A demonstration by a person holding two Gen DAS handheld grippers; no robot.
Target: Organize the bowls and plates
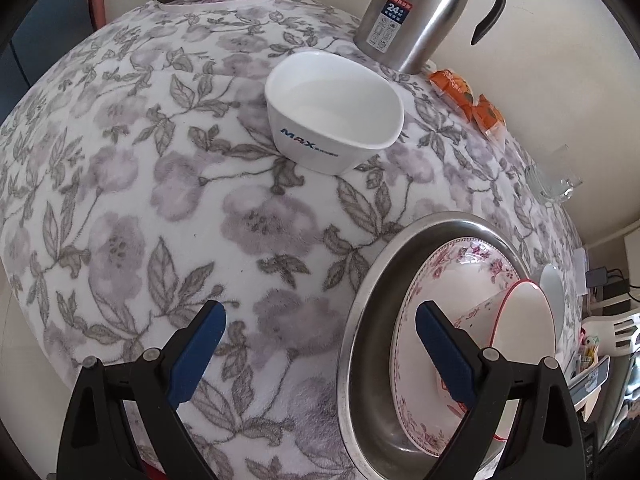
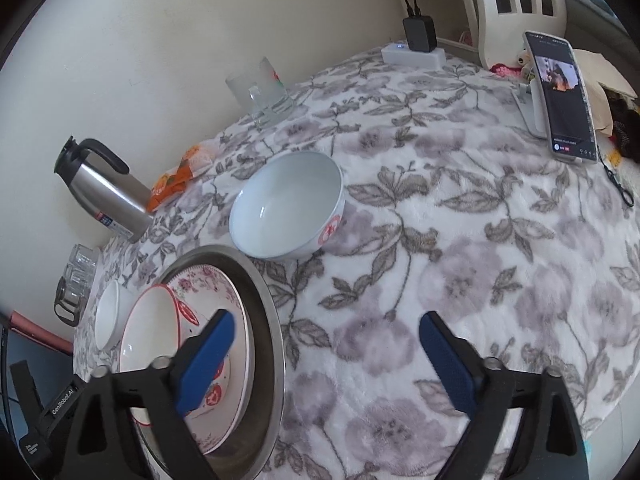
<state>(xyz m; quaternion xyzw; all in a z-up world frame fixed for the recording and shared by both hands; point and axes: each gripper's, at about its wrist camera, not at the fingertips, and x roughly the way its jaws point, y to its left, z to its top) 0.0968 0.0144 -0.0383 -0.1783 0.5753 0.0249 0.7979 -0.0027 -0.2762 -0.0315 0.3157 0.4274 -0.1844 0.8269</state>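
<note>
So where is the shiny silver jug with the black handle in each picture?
Left wrist view: the silver jug stands at the top right, by the wall, behind the white MAX bowl.
Right wrist view: the silver jug is at the left edge, against the wall, looking tilted.
Shared landmark: the orange packets lie right beside it in both.

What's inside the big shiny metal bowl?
Inside the metal basin sits a pink-flowered plate, and on that plate a red-rimmed white bowl. The plate and bowl cover most of the basin's bottom, so anything beneath them cannot be seen.
</note>
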